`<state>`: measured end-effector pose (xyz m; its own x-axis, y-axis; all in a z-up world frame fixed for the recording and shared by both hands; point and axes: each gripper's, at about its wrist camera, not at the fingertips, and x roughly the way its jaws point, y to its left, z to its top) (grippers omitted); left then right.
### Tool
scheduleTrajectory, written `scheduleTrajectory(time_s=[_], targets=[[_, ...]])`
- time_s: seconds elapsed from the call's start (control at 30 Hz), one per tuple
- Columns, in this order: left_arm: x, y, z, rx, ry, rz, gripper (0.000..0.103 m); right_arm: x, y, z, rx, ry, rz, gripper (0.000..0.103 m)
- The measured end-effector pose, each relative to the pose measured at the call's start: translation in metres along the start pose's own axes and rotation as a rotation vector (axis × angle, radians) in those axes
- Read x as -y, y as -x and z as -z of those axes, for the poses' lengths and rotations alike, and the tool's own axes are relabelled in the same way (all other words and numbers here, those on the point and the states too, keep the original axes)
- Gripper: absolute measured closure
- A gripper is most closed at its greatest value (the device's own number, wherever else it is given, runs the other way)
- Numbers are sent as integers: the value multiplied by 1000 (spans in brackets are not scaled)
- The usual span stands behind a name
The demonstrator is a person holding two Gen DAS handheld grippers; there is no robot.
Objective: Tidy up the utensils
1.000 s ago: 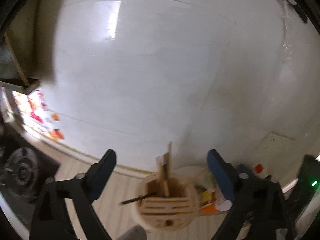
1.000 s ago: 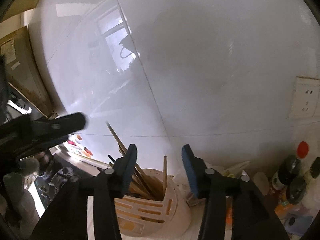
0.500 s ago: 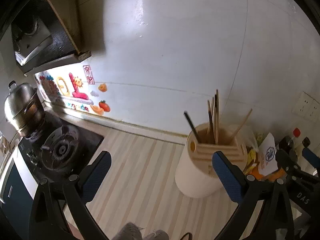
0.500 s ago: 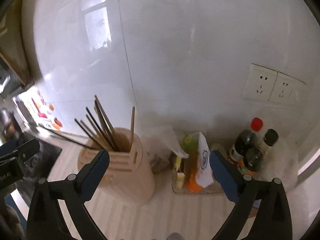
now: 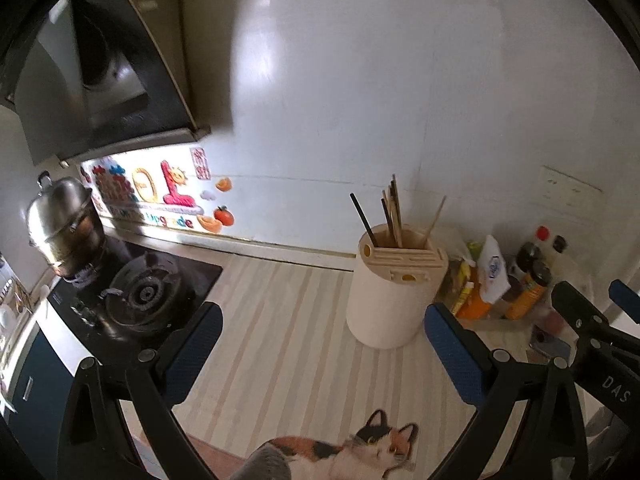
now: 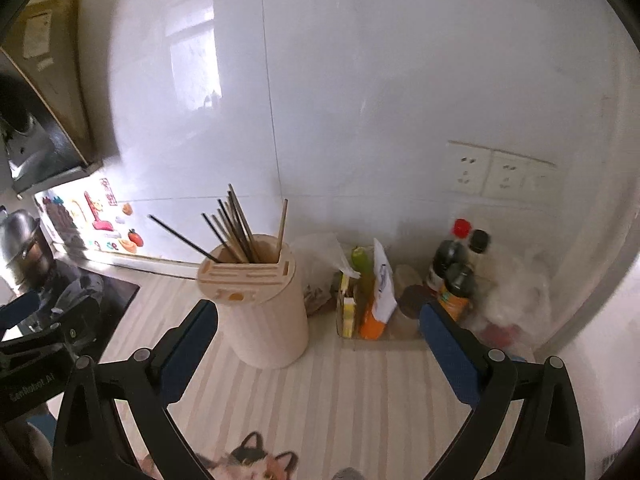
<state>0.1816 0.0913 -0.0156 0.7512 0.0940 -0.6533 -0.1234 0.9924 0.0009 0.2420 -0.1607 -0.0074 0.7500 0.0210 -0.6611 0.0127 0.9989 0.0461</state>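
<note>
One cream utensil holder (image 5: 390, 298) stands upright on the striped desk (image 5: 280, 340), close to the white tiled wall; it is a tall cylinder with a slotted top, the slots toward the cameras and an open well behind them; in the well stands a bundle of chopsticks (image 6: 236, 226), roughly nine or ten in the right wrist view, mostly dark brown; one black stick (image 6: 182, 239) leans far out to the left and one pale wooden stick (image 6: 282, 224) stands apart on the right. The left hand-held gripper (image 5: 322, 344) has its two blue-padded jaws spread wide with nothing between them; the right hand-held gripper (image 6: 318, 338) is spread just as wide and also holds nothing; both sit short of the holder, not touching it. Just right of the holder a cluster of packets and three bottles (image 6: 456, 268) crowds the corner; one steel pot (image 5: 62, 224) sits on the black stove (image 5: 136, 296) at far left; a printed cat (image 5: 360, 452) shows on the desk's near edge.
</note>
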Motion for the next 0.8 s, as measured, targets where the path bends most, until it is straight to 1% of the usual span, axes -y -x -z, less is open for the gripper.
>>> scheduleTrajectory(time_s=[0.17, 0.3, 0.43, 0.57, 0.67, 0.8], targets=[[-15, 54, 16, 47, -19, 14, 0, -12, 78, 14, 69, -3, 33, 1], [-23, 91, 28, 58, -30, 36, 0, -18, 125, 25, 112, -11, 58, 1], [-28, 118, 37, 78, -40, 50, 0, -22, 168, 37, 144, -27, 72, 1], [-31, 137, 43, 87, -42, 57, 0, -24, 198, 48, 163, -34, 79, 0], [-34, 148, 48, 97, -37, 64, 0, -24, 215, 54, 177, -35, 91, 0], [-34, 155, 54, 83, -27, 65, 0, -23, 229, 60, 184, -37, 104, 0]])
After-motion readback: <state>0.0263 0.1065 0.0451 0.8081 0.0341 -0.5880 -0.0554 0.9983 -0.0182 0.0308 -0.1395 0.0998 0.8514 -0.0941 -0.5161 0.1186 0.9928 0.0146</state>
